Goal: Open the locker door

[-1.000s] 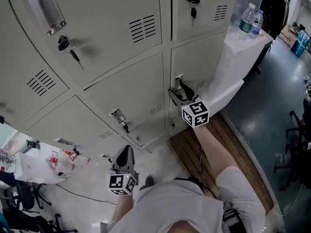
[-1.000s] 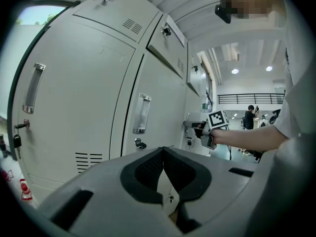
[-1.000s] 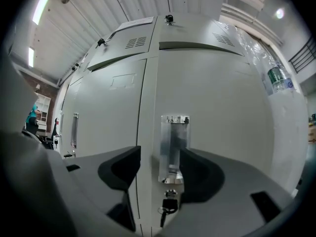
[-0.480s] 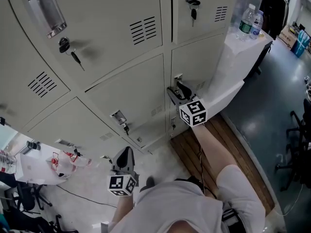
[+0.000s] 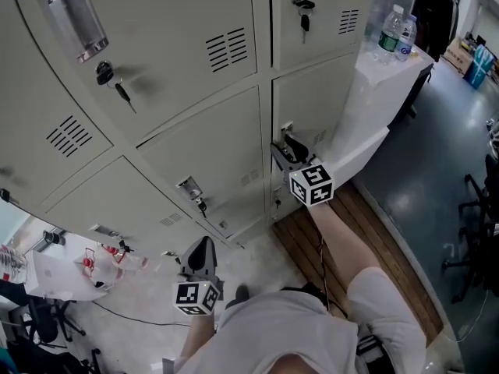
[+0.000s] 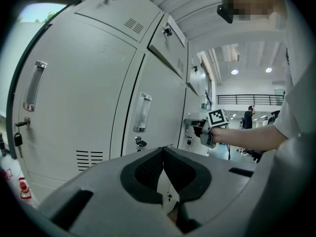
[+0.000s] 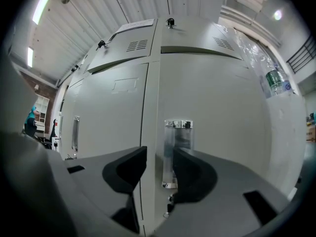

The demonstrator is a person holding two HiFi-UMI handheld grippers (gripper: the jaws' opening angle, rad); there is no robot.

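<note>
The locker door point(image 7: 222, 98) is not yet opened. Its chrome handle point(image 7: 174, 139), mid-frame, is being closed on, unclamped, by the right gripper point(image 7: 159, 171). The left gripper point(image 6: 163, 153) is held together, empty.

- Two water bottles point(image 5: 390, 29) stood side by side on a white counter point(image 5: 365, 127) at the upper right of my head-view feed.
- A strip of wooden flooring point(image 5: 308, 244) ran along the counter's foot, with dark grey floor point(image 5: 437, 158) beyond it.
- Black office chairs point(image 5: 477, 209) crowded the right edge.
- At lower left I saw a white table point(image 5: 53, 275) carrying small red-and-white clutter point(image 5: 90, 257), and near it a black cable point(image 5: 129, 315) trailing over pale floor.
- In the left gripper view, a distant person point(image 6: 249, 115) stood beneath a balcony railing point(image 6: 247, 99) and round ceiling lights point(image 6: 234, 71).
</note>
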